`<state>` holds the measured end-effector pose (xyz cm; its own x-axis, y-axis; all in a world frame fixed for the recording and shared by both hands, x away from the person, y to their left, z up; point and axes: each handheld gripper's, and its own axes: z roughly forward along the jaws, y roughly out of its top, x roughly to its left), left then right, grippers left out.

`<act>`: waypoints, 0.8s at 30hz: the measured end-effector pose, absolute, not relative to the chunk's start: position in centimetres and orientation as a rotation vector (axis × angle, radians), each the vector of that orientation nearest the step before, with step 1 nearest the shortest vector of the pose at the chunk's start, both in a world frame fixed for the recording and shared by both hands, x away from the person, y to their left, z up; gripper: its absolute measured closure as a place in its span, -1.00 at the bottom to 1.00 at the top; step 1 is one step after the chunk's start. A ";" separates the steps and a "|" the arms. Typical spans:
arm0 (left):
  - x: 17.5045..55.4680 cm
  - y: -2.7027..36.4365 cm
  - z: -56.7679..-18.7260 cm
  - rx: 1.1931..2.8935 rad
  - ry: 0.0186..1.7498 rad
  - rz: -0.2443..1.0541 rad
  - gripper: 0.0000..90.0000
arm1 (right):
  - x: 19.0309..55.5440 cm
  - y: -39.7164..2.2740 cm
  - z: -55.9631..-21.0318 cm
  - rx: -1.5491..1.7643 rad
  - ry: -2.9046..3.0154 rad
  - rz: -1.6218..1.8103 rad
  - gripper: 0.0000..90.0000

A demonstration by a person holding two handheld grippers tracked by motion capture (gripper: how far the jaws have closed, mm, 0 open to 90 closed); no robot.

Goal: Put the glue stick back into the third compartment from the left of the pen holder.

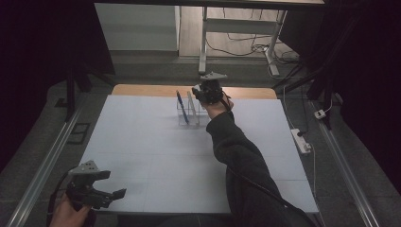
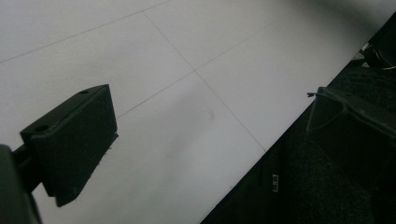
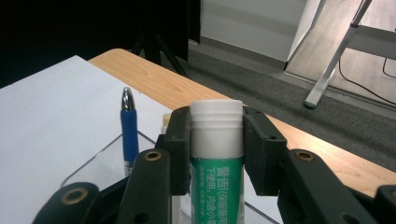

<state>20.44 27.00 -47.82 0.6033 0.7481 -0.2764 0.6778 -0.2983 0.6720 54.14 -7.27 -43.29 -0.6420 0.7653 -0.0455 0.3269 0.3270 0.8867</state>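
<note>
**A:** What is written on the thing in the right gripper?

**B:** It is a round tube with a white ribbed cap and a green label. On the label are white Chinese characters, in vertical lines; I can make out "警告" at the top, the rest is too small to read for sure. The surface looks like smooth plastic.

**A:** And the grip?

**B:** The two black jaws are clamped on the tube from both sides, just under the cap. The tube stands upright between them. The jaw pads are matte black, with brass-coloured rivets on the links below.

**A:** Where is this on the tabletop?

**B:** At the far edge, near the middle, above a clear holder with transparent walls, like acrylic. A blue pen with a shiny silver tip stands in that holder, leaning a little, just beside the tube. A pale stick stands in it too; I cannot tell what it is.

**A:** The tabletop itself?

**B:** It is covered with white sheets with thin seams between them. Behind the far edge a strip of light wood with visible grain shows.

**A:** The left gripper?

**B:** It is at the near left corner, jaws spread apart with nothing between them. Its pads are flat, blocky and black.
</note>
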 end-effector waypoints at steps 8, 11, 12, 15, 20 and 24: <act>20.4 27.0 -47.8 2.042 1.124 0.114 -0.96 | 54.4 -7.3 -44.3 0.965 2.147 1.243 0.44; 20.4 27.0 -47.8 2.044 1.123 0.114 -0.96 | 54.3 -7.4 -44.6 0.958 2.154 1.226 0.44; 20.4 27.0 -47.8 2.045 1.122 0.114 -0.96 | 54.3 -7.4 -44.7 0.958 2.158 1.224 0.44; 20.4 27.0 -47.8 2.045 1.122 0.113 -0.96 | 54.1 -7.5 -45.0 0.939 2.168 1.208 0.43; 20.4 26.9 -47.8 2.047 1.122 0.114 -0.96 | 53.7 -7.5 -44.9 0.906 2.175 1.190 0.38; 20.4 26.9 -47.8 2.048 1.122 0.114 -0.96 | 53.5 -7.8 -44.6 0.900 2.170 1.193 0.28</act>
<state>20.45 26.93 -47.82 0.6055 0.7475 -0.2730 0.6772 -0.3039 0.6701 53.51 -7.81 -44.61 -0.6555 0.7471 -0.1100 0.3076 0.3972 0.8647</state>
